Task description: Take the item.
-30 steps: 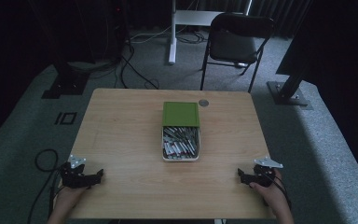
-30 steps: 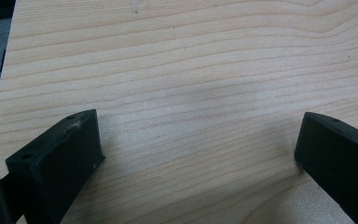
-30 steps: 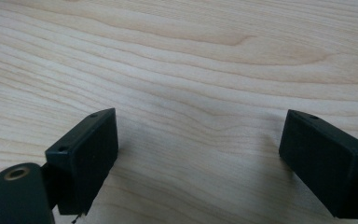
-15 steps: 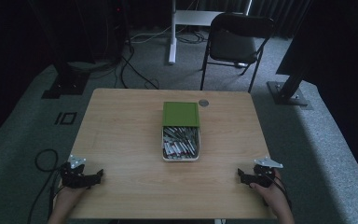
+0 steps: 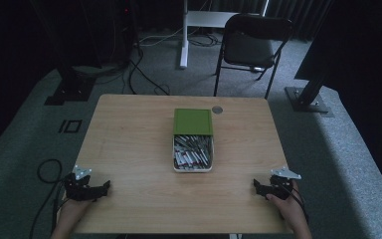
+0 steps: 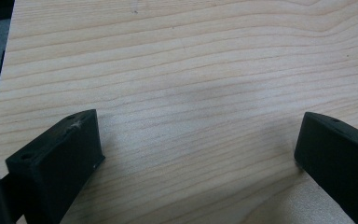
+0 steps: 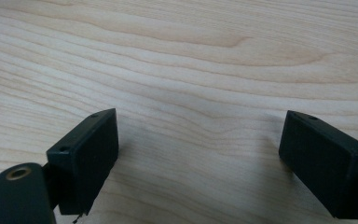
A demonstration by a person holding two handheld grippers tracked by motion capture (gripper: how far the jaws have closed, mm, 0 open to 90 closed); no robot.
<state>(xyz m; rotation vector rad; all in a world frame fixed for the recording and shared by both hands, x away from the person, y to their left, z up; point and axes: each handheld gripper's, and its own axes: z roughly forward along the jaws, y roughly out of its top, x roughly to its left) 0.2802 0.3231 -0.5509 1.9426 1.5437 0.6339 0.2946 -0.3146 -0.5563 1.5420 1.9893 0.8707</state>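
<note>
- The white tray (image 5: 192, 168) sits at the middle of the tabletop (image 5: 129, 144), filled with a jumble of small metallic pieces too small to identify
- A green lid (image 5: 193, 121) covers the far part of the tray, leaving the near part with the pieces exposed
- Just beyond the tray's far right corner, a small round grey disc (image 5: 217, 109) lies flat on the wood, apart from the lid
- Your left tongs (image 5: 102, 187) rest at the near left corner, well apart from the tray; in the left gripper view the left tongs (image 6: 198, 154) have their jaws spread wide with bare wood between them
- Your right tongs (image 5: 256, 186) rest at the near right corner, also well apart from the tray; in the right gripper view the right tongs (image 7: 200, 149) stand wide apart over bare wood grain, holding nothing
- Your hands come in from the near edge, one behind each tool
- Past the far edge, beyond the tray, a dark folding chair (image 5: 251, 47) stands on the grey carpet
</note>
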